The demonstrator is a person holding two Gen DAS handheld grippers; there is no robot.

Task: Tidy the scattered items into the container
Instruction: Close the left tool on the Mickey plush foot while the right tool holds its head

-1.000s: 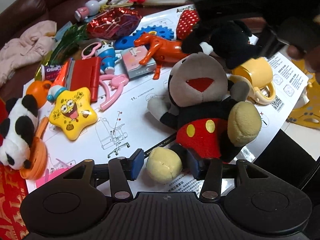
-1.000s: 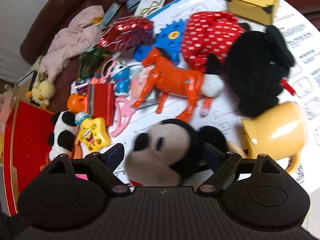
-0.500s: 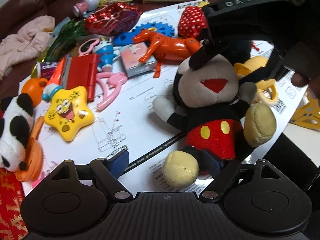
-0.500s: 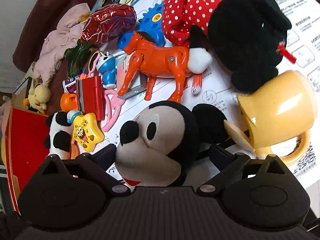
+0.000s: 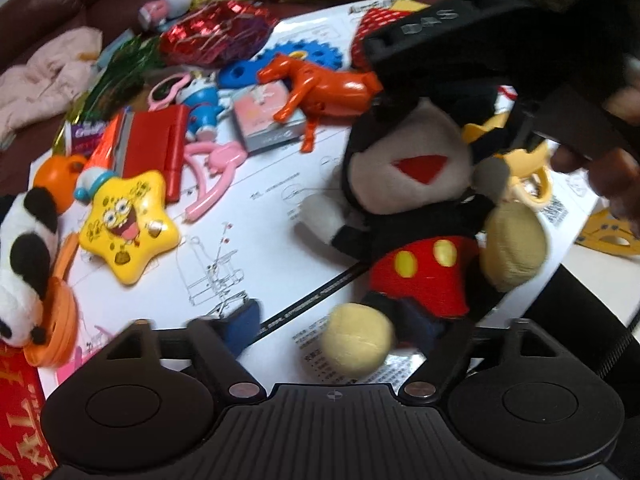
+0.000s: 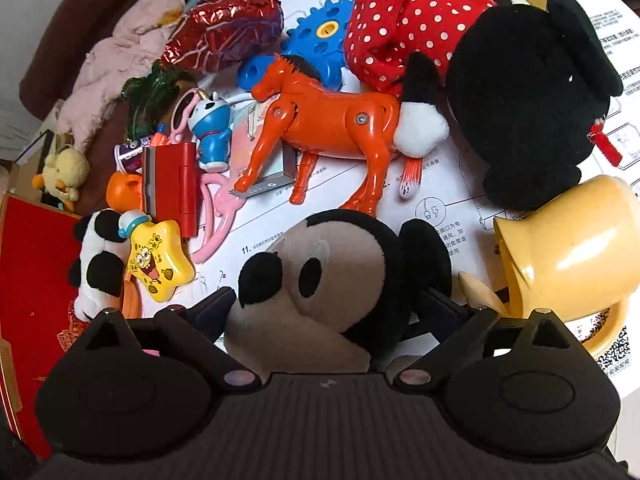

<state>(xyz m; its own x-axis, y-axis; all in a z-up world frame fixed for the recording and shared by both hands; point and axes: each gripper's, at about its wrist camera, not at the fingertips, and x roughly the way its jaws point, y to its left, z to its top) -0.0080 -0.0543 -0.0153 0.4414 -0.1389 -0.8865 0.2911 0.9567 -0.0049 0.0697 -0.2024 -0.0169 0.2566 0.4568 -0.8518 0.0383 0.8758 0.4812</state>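
A Mickey plush (image 5: 420,264) lies on its back on the white instruction sheet (image 5: 248,240). My left gripper (image 5: 332,328) straddles its yellow foot (image 5: 356,344); the jaws are opening and the blue pad (image 5: 240,324) stands apart from the foot. My right gripper (image 6: 326,304) stands open over the plush's head (image 6: 320,276), one finger beside the snout and one beside the ear. The red container (image 6: 36,260) with gold print sits at the left edge.
An orange horse (image 6: 332,120), a polka-dot plush (image 6: 480,72), a yellow mug (image 6: 568,248), a SpongeBob star (image 5: 128,224), a panda plush (image 5: 24,248), a red case (image 5: 148,148) and several small toys crowd the sheet. A hand (image 5: 612,184) is at the right.
My left jaws have spread and let go of the plush's yellow foot. The right gripper has come down so that the plush's head now sits between its fingers.
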